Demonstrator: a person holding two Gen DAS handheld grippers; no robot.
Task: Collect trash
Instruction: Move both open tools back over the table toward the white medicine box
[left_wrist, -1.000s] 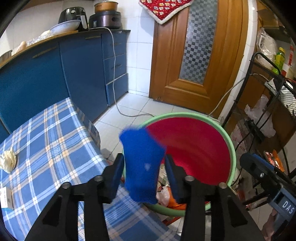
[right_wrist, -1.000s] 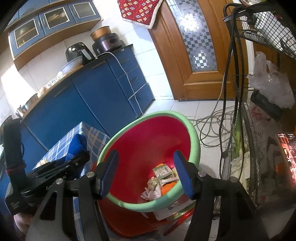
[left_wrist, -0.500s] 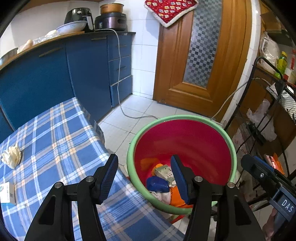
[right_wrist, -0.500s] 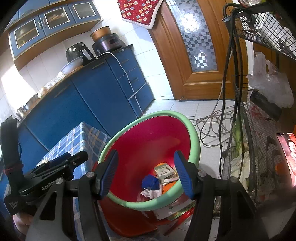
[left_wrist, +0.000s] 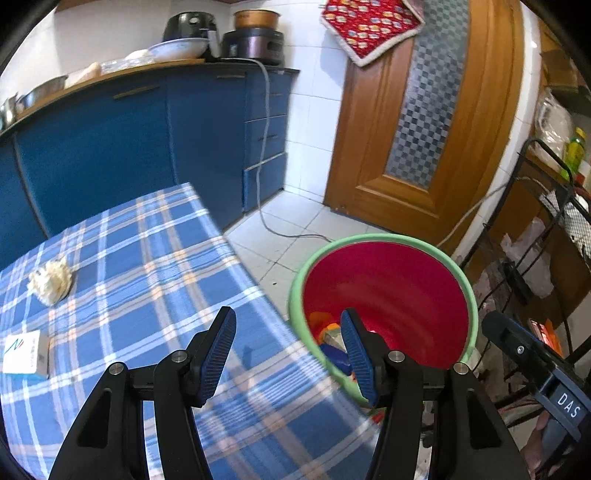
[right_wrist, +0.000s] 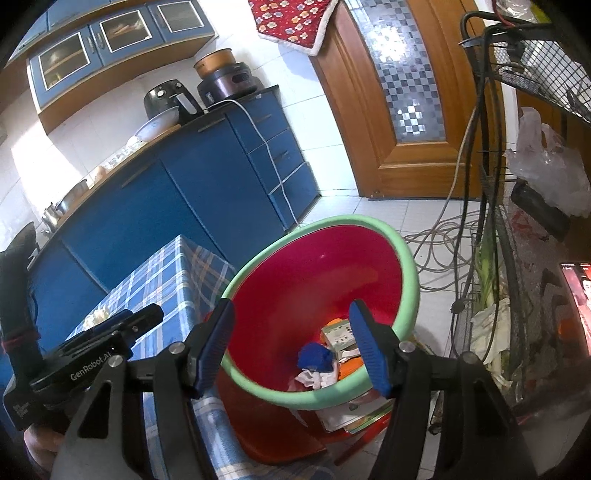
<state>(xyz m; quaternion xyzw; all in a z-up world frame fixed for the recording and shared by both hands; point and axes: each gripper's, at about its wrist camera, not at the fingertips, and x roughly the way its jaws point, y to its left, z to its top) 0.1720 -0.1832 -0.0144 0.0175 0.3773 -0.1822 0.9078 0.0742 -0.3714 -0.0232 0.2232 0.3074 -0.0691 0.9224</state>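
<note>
The left gripper (left_wrist: 288, 354) hangs wide and empty over the edge of the plaid counter (left_wrist: 140, 266). A crumpled tissue (left_wrist: 50, 281) lies far to its left. The right gripper (right_wrist: 291, 347), also wide, hovers above the red bin (right_wrist: 314, 273), where a blue wad (right_wrist: 314, 356) rests among scraps.

Blue scrap (right_wrist: 314, 357) now in bin (right_wrist: 406, 254), left tool (left_wrist: 288, 350) empty.

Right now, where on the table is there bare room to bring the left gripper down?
Bare checked cloth lies between the crumpled tissue, the small white box and the table edge beside the red basin. The open left gripper hangs over that patch. The basin's bottom is crowded with trash.
</note>
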